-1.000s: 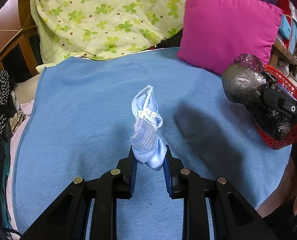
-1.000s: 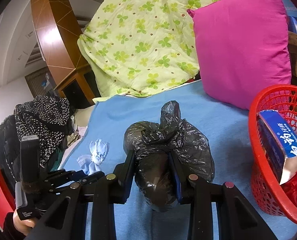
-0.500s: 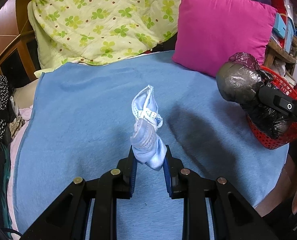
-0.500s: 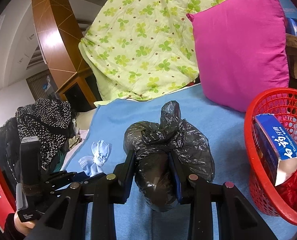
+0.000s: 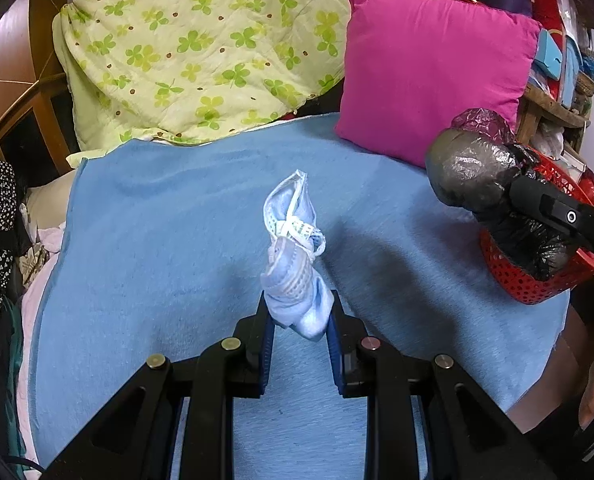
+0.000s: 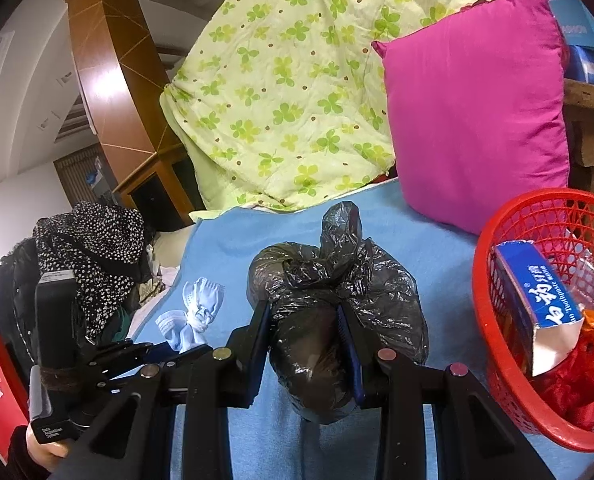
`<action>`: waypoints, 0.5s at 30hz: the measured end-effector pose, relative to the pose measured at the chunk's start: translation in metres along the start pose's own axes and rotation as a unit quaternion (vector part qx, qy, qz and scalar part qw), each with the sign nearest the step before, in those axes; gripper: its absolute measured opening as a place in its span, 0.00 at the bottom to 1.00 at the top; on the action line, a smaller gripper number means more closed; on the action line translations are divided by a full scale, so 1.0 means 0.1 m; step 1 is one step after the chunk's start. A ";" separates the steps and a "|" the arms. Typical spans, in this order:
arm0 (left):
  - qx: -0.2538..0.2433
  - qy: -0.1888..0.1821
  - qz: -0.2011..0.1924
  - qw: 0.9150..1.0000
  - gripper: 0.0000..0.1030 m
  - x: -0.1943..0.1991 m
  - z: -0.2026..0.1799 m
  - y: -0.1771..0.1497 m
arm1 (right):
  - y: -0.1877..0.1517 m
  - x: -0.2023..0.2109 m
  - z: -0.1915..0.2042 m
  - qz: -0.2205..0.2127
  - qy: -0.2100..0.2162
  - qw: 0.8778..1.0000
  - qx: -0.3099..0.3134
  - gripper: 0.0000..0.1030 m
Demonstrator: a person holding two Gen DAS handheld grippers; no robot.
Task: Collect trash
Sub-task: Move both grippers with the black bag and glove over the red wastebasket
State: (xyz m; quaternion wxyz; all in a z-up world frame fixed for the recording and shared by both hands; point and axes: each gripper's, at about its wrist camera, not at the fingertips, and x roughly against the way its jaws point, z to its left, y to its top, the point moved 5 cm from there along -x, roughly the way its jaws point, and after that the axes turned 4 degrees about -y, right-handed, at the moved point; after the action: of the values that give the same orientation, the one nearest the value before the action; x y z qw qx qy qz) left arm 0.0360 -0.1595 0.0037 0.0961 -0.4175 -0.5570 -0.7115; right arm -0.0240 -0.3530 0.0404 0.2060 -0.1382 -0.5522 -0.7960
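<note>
The red basket [image 6: 493, 364] at the right edge of the blue blanket [image 5: 169, 216] holds a blue carton [image 6: 537, 304] and red wrapping. The right gripper [image 6: 305, 320] clenches a black trash bag [image 6: 337, 292] beside it; the left gripper [image 5: 299, 320] grips a crumpled face mask [image 5: 293, 248] above the bare middle.

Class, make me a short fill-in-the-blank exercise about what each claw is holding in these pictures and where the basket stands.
1. The left claw is shut on a crumpled light blue ____.
2. The right claw grips a knotted ____ plastic bag.
3. The red basket holds a blue and white ____.
4. Behind the basket leans a ____ pillow.

Missing words: face mask; black; box; pink
</note>
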 end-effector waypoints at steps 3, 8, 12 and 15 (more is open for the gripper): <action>-0.005 0.003 -0.004 1.000 0.25 0.05 -0.03 0.01 | 0.01 0.03 -0.03 -0.004 0.001 1.000 -0.002 0.34; -0.009 0.006 -0.005 1.000 0.25 0.13 -0.07 -0.01 | 0.03 0.08 -0.05 -0.008 0.006 1.000 -0.007 0.34; -0.007 0.008 -0.004 1.000 0.25 0.18 -0.08 -0.02 | 0.05 0.13 -0.06 -0.013 0.011 1.000 -0.008 0.34; -0.009 0.013 -0.003 1.000 0.25 0.21 -0.10 -0.01 | 0.06 0.18 -0.09 -0.017 0.015 1.000 -0.013 0.34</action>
State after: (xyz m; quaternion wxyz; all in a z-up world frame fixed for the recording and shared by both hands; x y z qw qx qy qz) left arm 0.0170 -0.1612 0.0171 0.0969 -0.4075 -0.5506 -0.7221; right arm -0.0367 -0.3663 0.0498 0.1990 -0.1189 -0.5412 -0.8083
